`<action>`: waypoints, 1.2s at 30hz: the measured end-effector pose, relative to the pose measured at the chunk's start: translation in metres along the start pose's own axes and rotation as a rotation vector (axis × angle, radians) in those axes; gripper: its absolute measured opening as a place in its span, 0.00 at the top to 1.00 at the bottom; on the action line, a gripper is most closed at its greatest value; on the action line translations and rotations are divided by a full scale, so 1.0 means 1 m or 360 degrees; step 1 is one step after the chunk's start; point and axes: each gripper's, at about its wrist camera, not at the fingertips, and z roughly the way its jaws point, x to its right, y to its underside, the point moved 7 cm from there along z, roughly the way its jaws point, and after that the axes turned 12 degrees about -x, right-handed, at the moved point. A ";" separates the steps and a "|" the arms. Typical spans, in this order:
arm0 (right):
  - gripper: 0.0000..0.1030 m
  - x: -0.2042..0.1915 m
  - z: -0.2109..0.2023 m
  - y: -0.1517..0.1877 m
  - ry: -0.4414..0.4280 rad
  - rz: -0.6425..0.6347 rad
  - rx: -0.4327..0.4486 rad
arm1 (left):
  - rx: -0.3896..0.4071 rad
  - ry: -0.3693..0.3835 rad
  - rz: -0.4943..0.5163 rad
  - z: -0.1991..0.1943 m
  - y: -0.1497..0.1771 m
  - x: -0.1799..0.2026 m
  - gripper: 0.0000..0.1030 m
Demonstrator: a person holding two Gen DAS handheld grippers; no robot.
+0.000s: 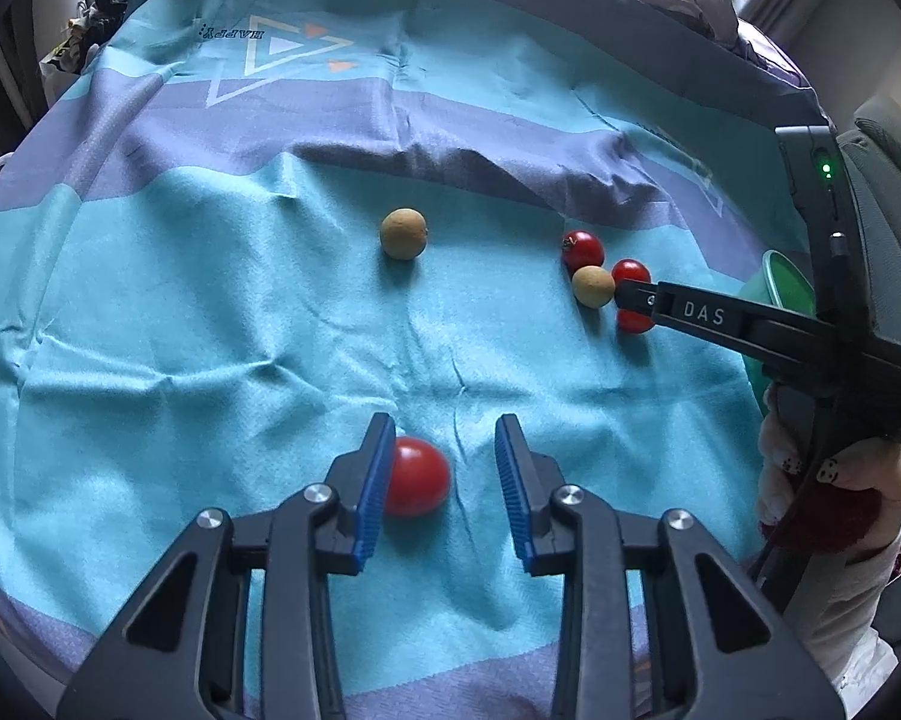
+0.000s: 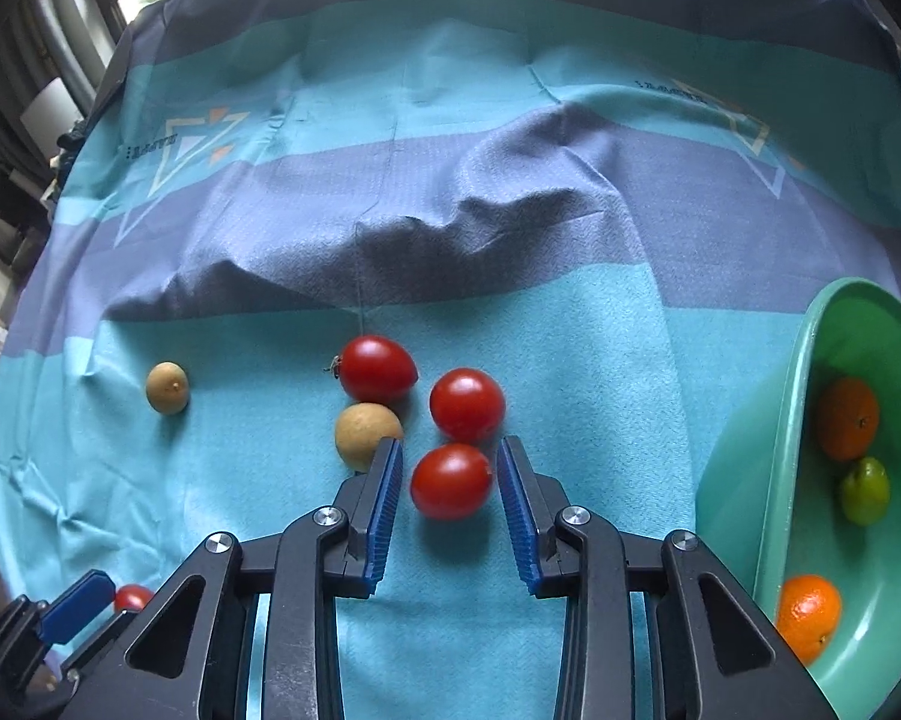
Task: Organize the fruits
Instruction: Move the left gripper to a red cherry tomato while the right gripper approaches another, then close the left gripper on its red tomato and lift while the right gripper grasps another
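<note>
My left gripper (image 1: 444, 450) is open over the teal cloth, with a red tomato (image 1: 417, 476) between its jaws, against the left pad. My right gripper (image 2: 450, 468) is open around another red tomato (image 2: 451, 481). Just beyond it lie two more tomatoes (image 2: 467, 405) (image 2: 378, 368) and a tan round fruit (image 2: 367, 435). A second tan fruit (image 2: 167, 387) lies apart to the left; it also shows in the left wrist view (image 1: 403, 234). A green bowl (image 2: 744, 468) at the right holds two oranges (image 2: 847, 418) (image 2: 809, 615) and a green fruit (image 2: 864, 490).
A raised fold of the cloth (image 2: 450, 240) runs across behind the fruits. The right gripper's body (image 1: 750, 324) and the hand holding it reach in from the right in the left wrist view. The left gripper's tip (image 2: 72, 606) shows at the lower left.
</note>
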 end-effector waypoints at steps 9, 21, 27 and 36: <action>0.67 -0.002 0.008 0.003 -0.0033 0.0003 -0.0036 | -0.0032 -0.0016 0.0006 0.001 0.003 0.004 0.69; 0.71 -0.004 0.009 0.006 -0.0071 0.0009 -0.0041 | -0.0086 0.0017 -0.0026 -0.001 0.007 0.002 0.66; 0.72 -0.003 -0.001 0.007 -0.0096 0.0012 -0.0003 | -0.0075 -0.0035 -0.0081 -0.005 0.004 -0.006 0.64; 0.71 -0.005 -0.021 0.013 -0.0138 -0.0011 0.0064 | -0.0135 -0.0121 -0.0046 0.016 0.007 -0.004 0.66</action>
